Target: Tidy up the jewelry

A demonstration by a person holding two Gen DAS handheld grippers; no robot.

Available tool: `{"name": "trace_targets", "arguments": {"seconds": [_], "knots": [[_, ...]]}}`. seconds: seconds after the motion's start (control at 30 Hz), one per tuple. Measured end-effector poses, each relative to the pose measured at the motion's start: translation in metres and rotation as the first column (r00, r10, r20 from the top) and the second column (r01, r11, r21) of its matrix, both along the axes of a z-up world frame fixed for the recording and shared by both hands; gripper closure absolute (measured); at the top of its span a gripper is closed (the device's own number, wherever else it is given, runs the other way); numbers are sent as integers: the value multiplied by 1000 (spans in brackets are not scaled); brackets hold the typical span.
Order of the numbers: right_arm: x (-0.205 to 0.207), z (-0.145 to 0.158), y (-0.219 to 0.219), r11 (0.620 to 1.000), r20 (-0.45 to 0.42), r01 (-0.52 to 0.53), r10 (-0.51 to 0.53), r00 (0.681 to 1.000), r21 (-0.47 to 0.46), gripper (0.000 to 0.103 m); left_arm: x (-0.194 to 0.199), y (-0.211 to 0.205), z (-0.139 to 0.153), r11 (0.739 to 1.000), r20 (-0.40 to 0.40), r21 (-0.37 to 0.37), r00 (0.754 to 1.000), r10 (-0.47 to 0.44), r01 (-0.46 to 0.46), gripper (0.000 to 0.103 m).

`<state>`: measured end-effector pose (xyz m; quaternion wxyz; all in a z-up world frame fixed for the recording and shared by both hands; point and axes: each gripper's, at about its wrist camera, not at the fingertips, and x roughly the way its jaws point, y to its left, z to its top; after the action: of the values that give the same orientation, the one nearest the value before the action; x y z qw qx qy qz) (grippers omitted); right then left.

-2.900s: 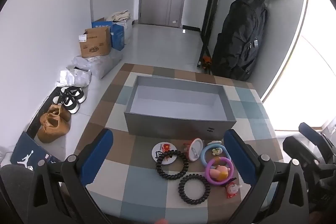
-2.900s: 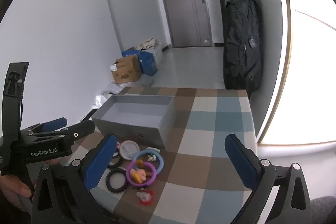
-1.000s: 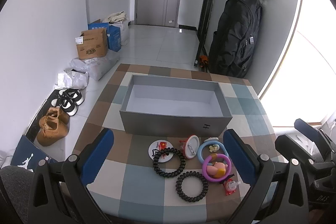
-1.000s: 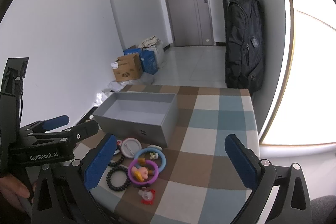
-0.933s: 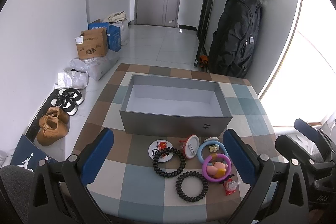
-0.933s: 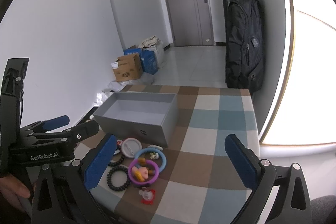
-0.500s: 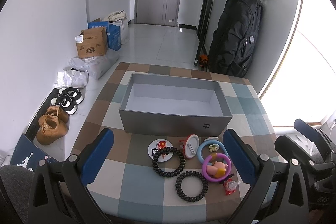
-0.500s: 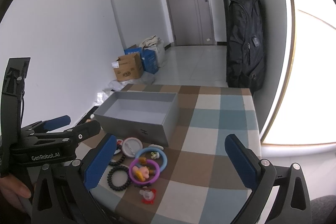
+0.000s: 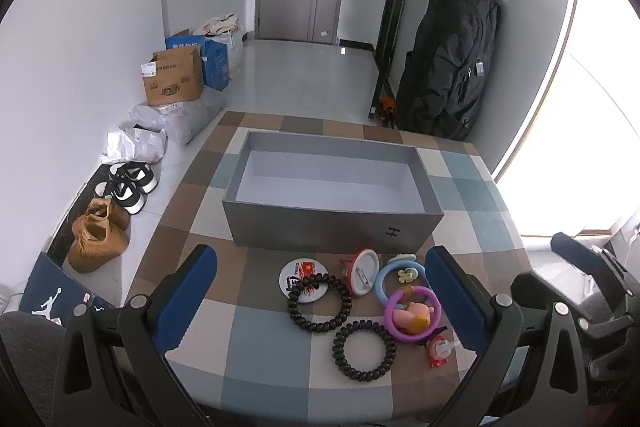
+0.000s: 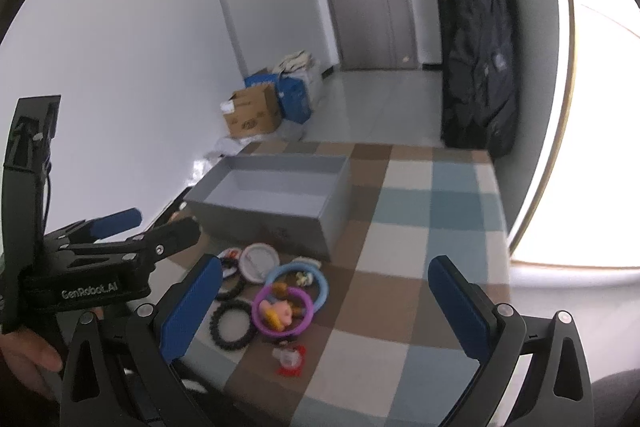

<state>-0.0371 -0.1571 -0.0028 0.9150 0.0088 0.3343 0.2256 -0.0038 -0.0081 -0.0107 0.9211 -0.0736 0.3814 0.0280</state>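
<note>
An open grey box (image 9: 332,187) stands empty on the checked table; it also shows in the right wrist view (image 10: 272,203). In front of it lie two black coil bracelets (image 9: 320,303) (image 9: 364,351), a purple ring (image 9: 412,313) with a pink charm, a blue ring (image 9: 398,277), a round white badge (image 9: 302,275), a small round mirror (image 9: 364,269) and a red clip (image 9: 438,347). My left gripper (image 9: 320,299) is open above the pile. My right gripper (image 10: 324,303) is open, just right of the purple ring (image 10: 282,309).
Shoes (image 9: 100,231), bags and cardboard boxes (image 9: 172,79) sit on the floor left of the table. A black backpack (image 9: 448,67) hangs by the far wall. The table's right half (image 10: 432,227) shows bare checked cloth.
The right gripper has swung slightly, so its view shifted and blurred. The left gripper is almost still. No item has moved.
</note>
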Motion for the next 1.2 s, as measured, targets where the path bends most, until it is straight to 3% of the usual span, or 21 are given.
{"name": "trace_targets", "arguments": {"seconds": [0.33, 0.5, 0.67, 0.87, 0.93, 1.2], "knots": [[4, -32, 12, 993, -177, -107, 95, 980, -57, 3, 7, 10, -10, 999, -72, -50, 997, -6, 3, 2], [5, -52, 17, 983, -283, -169, 143, 948, -67, 21, 13, 21, -16, 997, -118, -77, 993, 18, -27, 2], [1, -61, 22, 970, -310, -217, 175, 935, -106, 34, 17, 33, -21, 992, -155, -106, 987, 52, -69, 2], [0, -68, 29, 961, -325, -236, 180, 928, -143, 66, 17, 37, -24, 989, -179, -115, 981, 72, -94, 2], [-1, -67, 28, 960, -323, -235, 176, 930, -151, 85, 17, 37, -24, 989, -185, -115, 980, 74, -97, 2], [-1, -59, 24, 968, -299, -207, 158, 941, -141, 85, 16, 43, -28, 989, -207, -112, 976, 73, -98, 2]]}}
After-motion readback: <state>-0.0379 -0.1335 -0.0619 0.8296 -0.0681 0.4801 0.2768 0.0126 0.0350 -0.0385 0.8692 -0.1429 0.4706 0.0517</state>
